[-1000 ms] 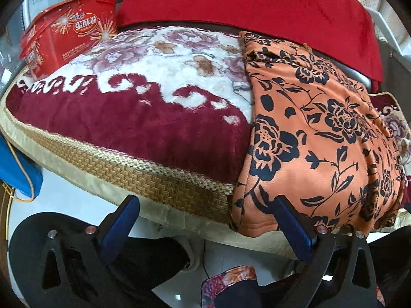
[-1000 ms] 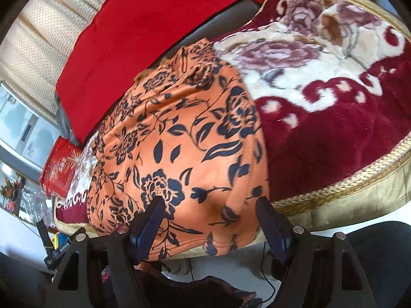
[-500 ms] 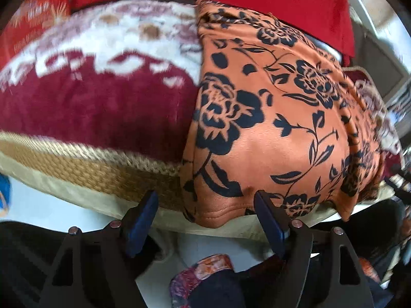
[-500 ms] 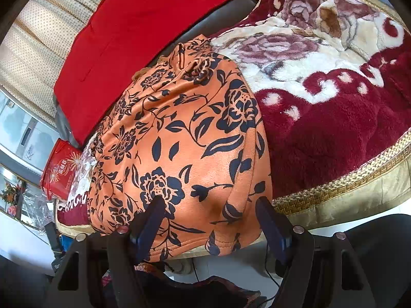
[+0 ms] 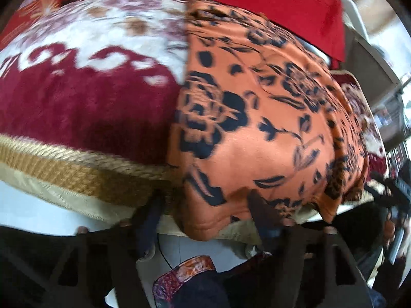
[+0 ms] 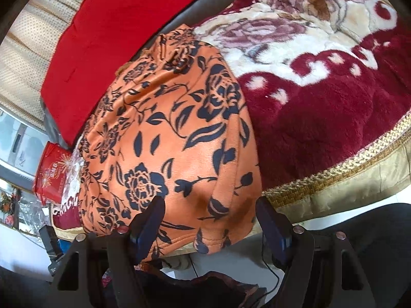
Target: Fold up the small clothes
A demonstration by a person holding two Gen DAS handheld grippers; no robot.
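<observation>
Where the orange flowered garment point(image 5: 257, 118) hangs over the fuzzy red blanket point(image 5: 84, 107), the left gripper point(image 5: 205, 205) stands apart around its hem; the view is blurry. The right gripper point(image 6: 210, 218) is apart around the hem too. Pinch both corners evenly.

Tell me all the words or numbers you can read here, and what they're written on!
None can be read.
The red box beside the blanket has light lettering among starburst patterns, but it is too small and blurred to read.
The orange flowered garment shows only flowers and leaves, no words.
</observation>
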